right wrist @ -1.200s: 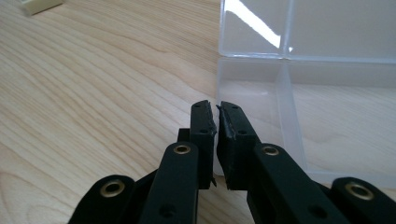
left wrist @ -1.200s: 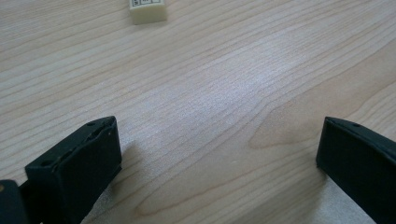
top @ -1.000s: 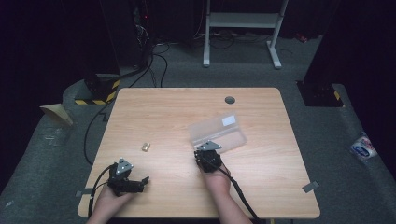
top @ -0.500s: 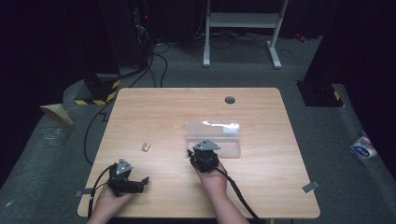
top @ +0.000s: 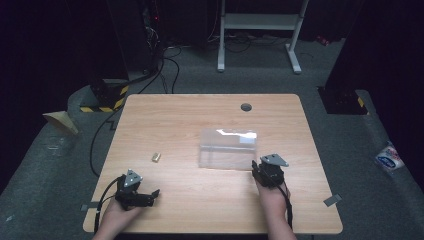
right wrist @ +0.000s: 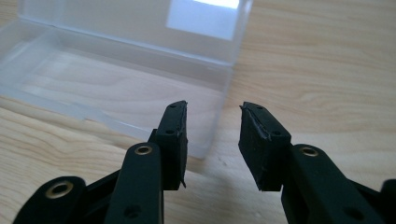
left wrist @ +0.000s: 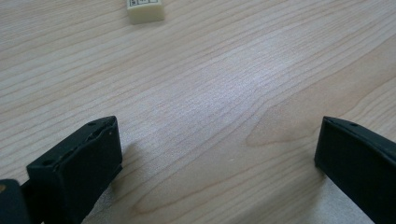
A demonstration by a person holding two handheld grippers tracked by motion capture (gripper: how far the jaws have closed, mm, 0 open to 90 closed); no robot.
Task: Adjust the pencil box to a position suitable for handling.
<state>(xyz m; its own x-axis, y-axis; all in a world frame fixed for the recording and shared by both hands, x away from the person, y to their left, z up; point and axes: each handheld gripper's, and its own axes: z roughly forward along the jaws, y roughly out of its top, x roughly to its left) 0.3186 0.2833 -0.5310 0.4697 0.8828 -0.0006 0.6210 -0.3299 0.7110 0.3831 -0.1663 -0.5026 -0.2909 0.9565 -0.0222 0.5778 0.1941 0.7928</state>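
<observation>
A clear plastic box (top: 227, 148) lies with its lid raised on the wooden table (top: 190, 120), right of centre. My right gripper (top: 260, 166) sits at its near right corner. In the right gripper view the box (right wrist: 116, 88) lies just ahead and to the left, its corner in line with the gap of the right gripper (right wrist: 212, 121). The jaws have just been opening and stand apart, with no pad pressing on anything. A small cream block (top: 156, 157) lies left of the box. My left gripper (top: 152, 196) rests at the near left, open wide over bare wood (left wrist: 217, 154), with the block (left wrist: 145, 9) farther ahead.
A dark round cable hole (top: 245, 107) is set near the table's far edge. On the floor behind are a white metal stand (top: 260, 22), cables (top: 165, 65) and a yellow-black striped base (top: 107, 97). A small packet (top: 390, 159) lies on the floor at the right.
The box went from skewed to square on the table with its lid up. My right gripper slid right, from the box's near side to its near right corner. The left gripper stayed put.
</observation>
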